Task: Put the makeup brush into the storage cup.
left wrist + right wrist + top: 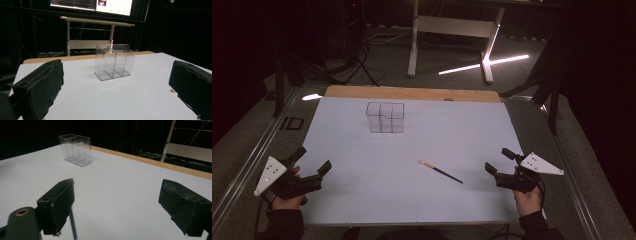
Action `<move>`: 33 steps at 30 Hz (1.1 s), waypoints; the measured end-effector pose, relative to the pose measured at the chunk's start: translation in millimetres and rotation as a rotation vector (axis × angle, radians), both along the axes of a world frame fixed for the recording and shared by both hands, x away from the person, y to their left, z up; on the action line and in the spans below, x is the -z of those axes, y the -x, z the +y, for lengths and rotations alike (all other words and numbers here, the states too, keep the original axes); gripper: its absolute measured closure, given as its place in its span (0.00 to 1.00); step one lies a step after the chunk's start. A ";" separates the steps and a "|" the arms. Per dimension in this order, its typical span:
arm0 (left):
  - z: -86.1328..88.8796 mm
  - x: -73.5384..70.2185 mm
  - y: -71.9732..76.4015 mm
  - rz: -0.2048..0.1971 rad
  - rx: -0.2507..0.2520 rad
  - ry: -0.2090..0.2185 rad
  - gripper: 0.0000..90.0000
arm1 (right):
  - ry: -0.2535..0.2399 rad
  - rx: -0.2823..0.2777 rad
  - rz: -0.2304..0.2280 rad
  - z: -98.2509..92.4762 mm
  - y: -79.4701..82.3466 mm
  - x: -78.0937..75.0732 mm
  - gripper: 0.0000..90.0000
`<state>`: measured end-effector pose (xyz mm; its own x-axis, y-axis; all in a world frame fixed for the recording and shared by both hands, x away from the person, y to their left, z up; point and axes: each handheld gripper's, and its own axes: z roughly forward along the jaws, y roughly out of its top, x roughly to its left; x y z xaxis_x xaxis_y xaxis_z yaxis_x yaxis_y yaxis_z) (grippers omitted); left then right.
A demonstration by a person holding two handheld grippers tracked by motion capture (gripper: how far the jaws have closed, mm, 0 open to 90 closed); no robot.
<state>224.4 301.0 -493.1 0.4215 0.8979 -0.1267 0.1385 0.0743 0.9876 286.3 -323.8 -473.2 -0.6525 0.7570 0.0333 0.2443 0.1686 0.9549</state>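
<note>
Both tools (314, 162) (497, 161) gape wide, empty; slim dark brush (441, 171), clear ribbed organizer (385, 117).

Left claw (314, 159) low at 8 o'clock, held in a hand (287, 197), jaws wide apart, nothing between them, right claw (498, 161) low at 4 o'clock, held in the other hand (528, 199), jaws wide apart, both pointing toward 12 o'clock

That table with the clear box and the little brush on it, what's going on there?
A person sits at a white-covered table with a two-jaw gripper in each hand. The left gripper and the right gripper both rest near the table's side edges, jaws open and holding nothing. A small brush with a dark handle lies flat between them, nearer the right gripper. A clear divided box stands empty farther back. Nothing has been picked up.
</note>
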 end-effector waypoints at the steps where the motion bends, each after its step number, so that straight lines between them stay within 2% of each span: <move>1: 0.2 -0.1 0.1 -0.002 0.001 0.010 0.00 | 0.008 0.003 -0.002 0.3 0.3 -0.1 0.14; 8: 0.0 -0.7 0.2 -0.006 0.003 0.012 0.00 | 0.009 0.010 0.002 -0.8 1.0 -0.6 0.15; 13: -0.4 -1.2 0.3 -0.005 0.015 0.012 0.00 | 0.040 0.002 0.032 1.1 0.3 0.7 0.15; 20: -3.1 -2.3 0.6 -0.006 0.027 0.010 0.00 | 0.031 0.013 0.057 1.4 0.8 0.7 0.15; 23: -3.0 -1.8 0.6 -0.003 0.027 0.010 0.00 | 0.014 0.012 0.061 1.3 2.1 -3.1 0.16; 24: -2.7 -1.8 0.8 -0.004 0.027 0.014 0.00 | -0.023 0.007 0.077 1.7 2.9 -6.9 0.16; 26: -2.1 -1.7 0.8 -0.005 0.025 0.017 0.00 | -0.026 0.005 0.070 2.3 3.6 -8.7 0.17; 28: -1.9 -1.6 0.5 -0.004 0.026 0.021 0.00 | -0.006 0.005 0.053 4.5 5.9 -14.2 0.17; 33: -2.9 -1.7 0.1 -0.004 0.034 0.024 0.00 | -0.015 -0.008 0.050 6.5 5.1 -24.4 0.17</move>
<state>224.4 298.1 -491.4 0.4520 0.8800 -0.1461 0.1374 0.0932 0.9861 281.2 -317.4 -448.8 -0.6555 0.7512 0.0776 0.2909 0.1564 0.9439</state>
